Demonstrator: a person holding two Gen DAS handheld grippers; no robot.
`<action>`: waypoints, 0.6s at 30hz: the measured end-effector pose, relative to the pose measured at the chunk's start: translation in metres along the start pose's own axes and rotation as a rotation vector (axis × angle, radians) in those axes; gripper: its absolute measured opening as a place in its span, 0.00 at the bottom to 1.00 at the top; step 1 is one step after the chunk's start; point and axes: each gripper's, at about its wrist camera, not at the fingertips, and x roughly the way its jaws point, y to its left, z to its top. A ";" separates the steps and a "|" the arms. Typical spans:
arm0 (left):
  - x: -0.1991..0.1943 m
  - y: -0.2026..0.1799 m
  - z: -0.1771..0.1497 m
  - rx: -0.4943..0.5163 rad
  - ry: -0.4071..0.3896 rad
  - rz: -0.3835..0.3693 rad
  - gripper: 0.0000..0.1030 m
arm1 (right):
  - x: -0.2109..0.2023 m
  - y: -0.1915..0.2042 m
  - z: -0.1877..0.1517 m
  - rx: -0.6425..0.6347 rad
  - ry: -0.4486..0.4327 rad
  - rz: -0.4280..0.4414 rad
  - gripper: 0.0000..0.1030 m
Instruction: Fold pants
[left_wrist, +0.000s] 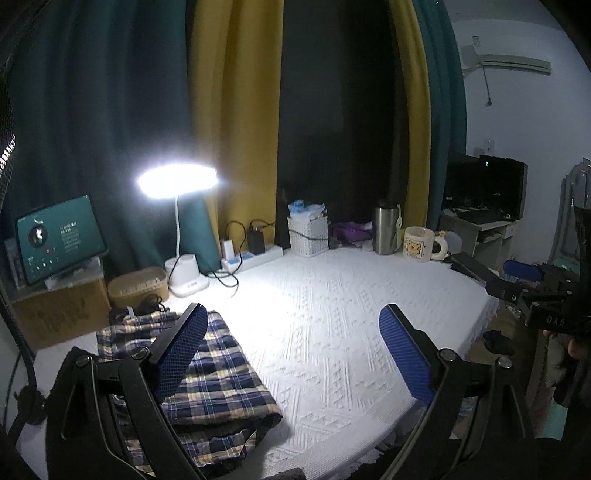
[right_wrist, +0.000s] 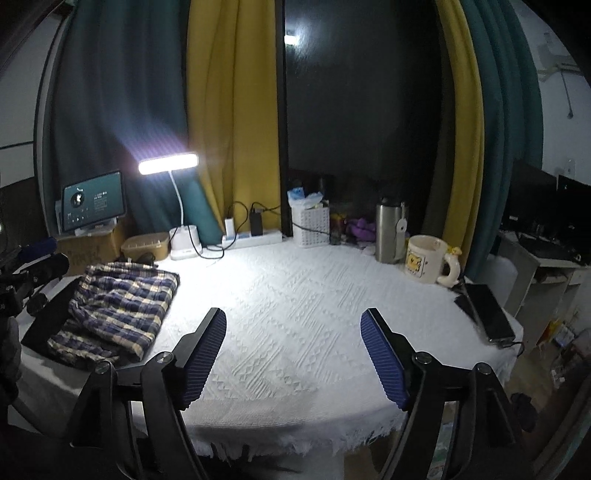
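— Pants (right_wrist: 118, 306)?
— Plaid, soft, folded into a rumpled rectangle at left on knobbly white tablecloth (right_wrist: 295, 314).
— Jaws?
— Left gripper (left_wrist: 291, 354), right gripper (right_wrist: 293, 358): ribbed blue pads spread wide, gripping nothing.

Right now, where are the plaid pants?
The plaid pants lie bunched at the table's left edge, near the brown lidded box and lamp base; in the left wrist view they sit just under the left gripper.

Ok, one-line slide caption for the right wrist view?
Open right gripper hovers over the white tablecloth; folded plaid pants lie at left near a lit desk lamp.
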 end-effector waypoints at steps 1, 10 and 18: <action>-0.003 -0.001 0.002 -0.002 -0.009 0.000 0.91 | -0.003 -0.001 0.001 0.000 -0.005 -0.004 0.75; -0.023 0.001 0.010 -0.023 -0.077 0.021 0.91 | -0.023 0.006 0.014 -0.024 -0.055 -0.024 0.81; -0.042 0.014 0.012 -0.056 -0.123 0.057 0.91 | -0.039 0.026 0.032 -0.064 -0.102 -0.019 0.81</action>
